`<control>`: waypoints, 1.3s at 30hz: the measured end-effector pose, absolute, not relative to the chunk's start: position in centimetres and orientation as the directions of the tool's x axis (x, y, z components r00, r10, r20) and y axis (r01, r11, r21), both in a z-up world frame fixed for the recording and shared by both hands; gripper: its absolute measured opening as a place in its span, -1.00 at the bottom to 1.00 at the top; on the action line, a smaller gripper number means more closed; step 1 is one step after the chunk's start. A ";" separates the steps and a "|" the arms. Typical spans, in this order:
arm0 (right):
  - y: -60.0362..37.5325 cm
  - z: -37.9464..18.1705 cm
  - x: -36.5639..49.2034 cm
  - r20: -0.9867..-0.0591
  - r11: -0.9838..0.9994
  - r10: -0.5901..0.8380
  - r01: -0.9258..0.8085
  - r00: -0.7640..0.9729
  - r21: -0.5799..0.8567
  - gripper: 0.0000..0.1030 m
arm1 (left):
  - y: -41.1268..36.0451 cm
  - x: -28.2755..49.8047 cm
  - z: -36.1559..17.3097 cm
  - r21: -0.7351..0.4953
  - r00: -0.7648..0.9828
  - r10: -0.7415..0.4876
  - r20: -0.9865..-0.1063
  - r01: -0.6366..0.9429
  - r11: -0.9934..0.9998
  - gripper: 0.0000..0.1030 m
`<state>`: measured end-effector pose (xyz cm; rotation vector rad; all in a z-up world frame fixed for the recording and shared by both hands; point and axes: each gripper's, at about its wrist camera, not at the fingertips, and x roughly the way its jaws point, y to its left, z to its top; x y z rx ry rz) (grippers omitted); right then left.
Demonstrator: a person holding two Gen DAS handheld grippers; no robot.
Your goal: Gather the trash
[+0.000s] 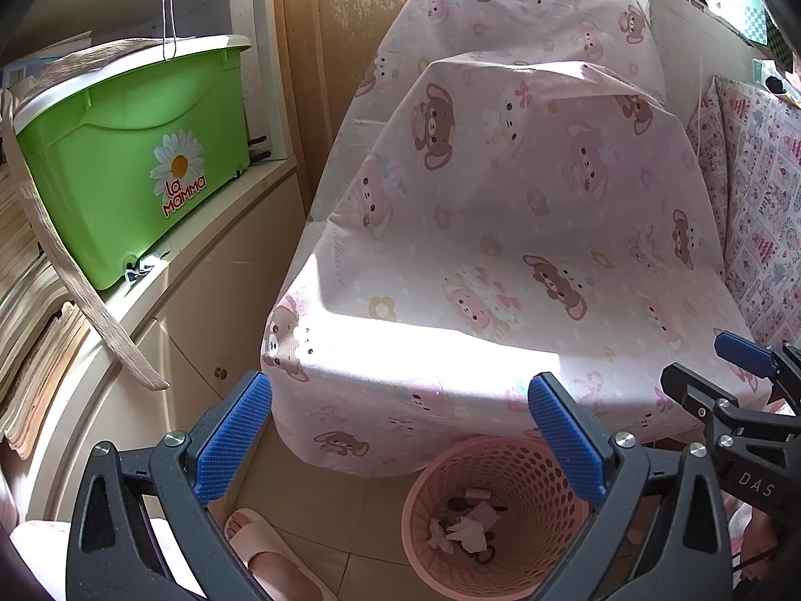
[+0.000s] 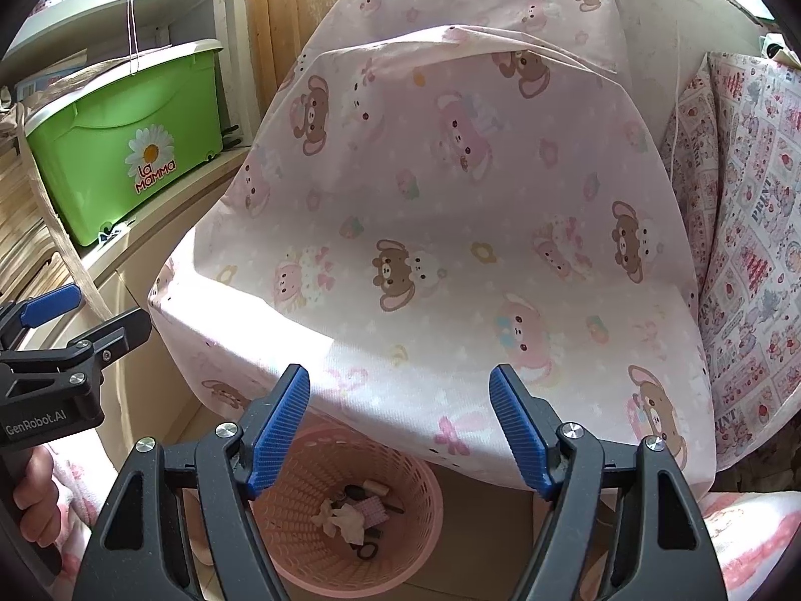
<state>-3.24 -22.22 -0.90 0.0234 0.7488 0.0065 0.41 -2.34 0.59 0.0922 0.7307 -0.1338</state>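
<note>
Grippers first: our left gripper [image 1: 400, 430], low in the left wrist view, stands with jaws wide apart and nothing between the pads. Our right gripper [image 2: 400, 425], low in the right wrist view, is likewise spread wide and empty. Each shows at the edge of the other's view, side by side and apart. A hand [image 2: 37, 496] holds the left unit at lower left of the right view.

Just beyond the fingertips, at bottom centre of both views, a pink basket [image 1: 545, 456] stands on the floor tiles. Trash [image 1: 463, 531] lies at its bottom: crumpled white tissue, a small pink checked piece, a few dark bits we cannot identify. We judge it all light, soft and easily crushed; the tissue should be pinched at its bunched middle. The basket looks light, perforated plastic, somewhat flexible; its rim is the place to grip. A slippered foot [image 1: 265, 546] rests beside it at lower left.

Behind the basket, a pink bear-print sheet [image 1: 500, 230] drapes over furniture, its hem hanging just above the rim. No loose trash shows on it.

Farther, at upper left, a green bin [image 1: 125, 160] sits on a cabinet shelf.
</note>
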 end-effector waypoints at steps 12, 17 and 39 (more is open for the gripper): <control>-22.2 -1.1 -3.2 -0.682 1.000 0.014 0.003 0.732 0.023 0.48 | -1.8 0.8 0.5 0.018 0.725 -0.090 -0.683 0.140 0.990 0.97; -22.2 -1.1 -3.1 -0.685 1.000 0.011 0.009 0.728 0.026 0.48 | -1.9 0.8 0.4 0.025 0.725 -0.086 -0.684 0.141 0.990 0.97; -22.0 -1.4 -2.9 -0.705 0.999 0.024 0.003 0.709 0.037 0.48 | -2.3 1.0 -0.1 0.035 0.705 -0.089 -0.704 0.160 0.987 0.97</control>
